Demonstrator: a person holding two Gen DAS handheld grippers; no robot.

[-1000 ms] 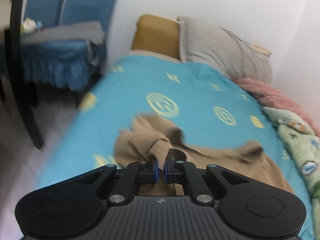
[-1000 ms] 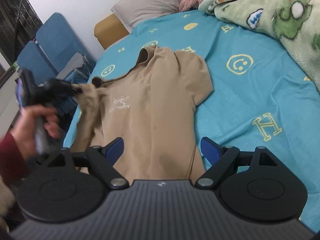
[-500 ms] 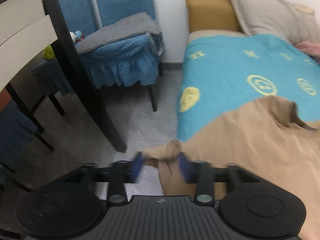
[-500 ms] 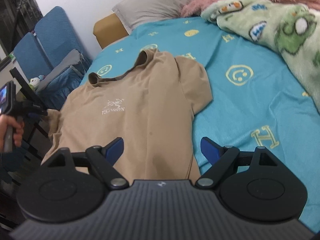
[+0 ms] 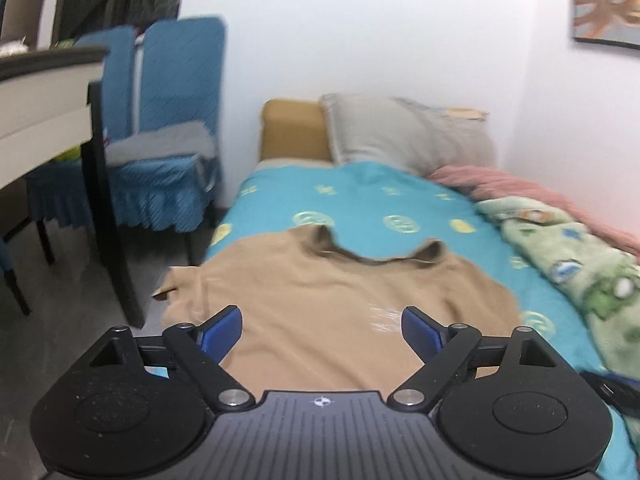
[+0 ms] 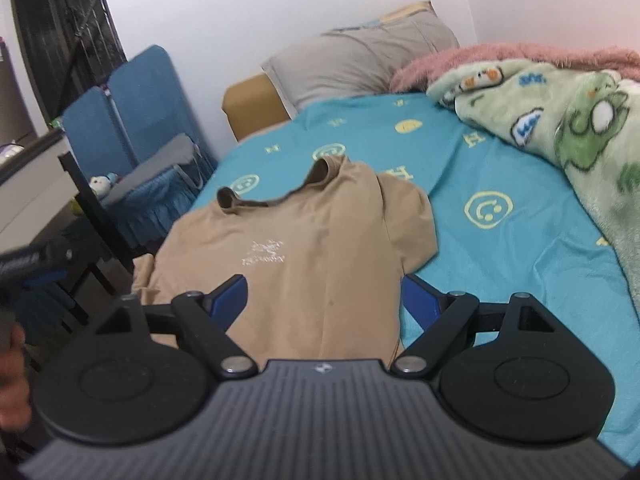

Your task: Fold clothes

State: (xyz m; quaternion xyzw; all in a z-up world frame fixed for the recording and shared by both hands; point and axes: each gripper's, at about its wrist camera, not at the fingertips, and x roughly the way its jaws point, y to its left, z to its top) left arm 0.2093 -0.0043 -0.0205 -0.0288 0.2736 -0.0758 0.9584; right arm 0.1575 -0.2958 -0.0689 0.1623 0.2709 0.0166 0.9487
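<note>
A tan T-shirt lies spread face up on the turquoise bed sheet, collar toward the pillows, a small white logo on its chest. One sleeve hangs over the bed's left edge; the other sleeve lies flat on the sheet. My left gripper is open above the shirt's lower part, nothing between its fingers. My right gripper is open too, hovering over the shirt's hem. The left gripper also shows at the left edge of the right wrist view, held by a hand.
A grey pillow and a mustard cushion lie at the head of the bed. A green cartoon blanket and a pink one pile along the right. Blue chairs and a dark table leg stand left of the bed.
My left gripper let go of the sleeve it was pinching, opened wide and swung back to face the bed. The shirt now lies spread flat. The right gripper stayed open.
</note>
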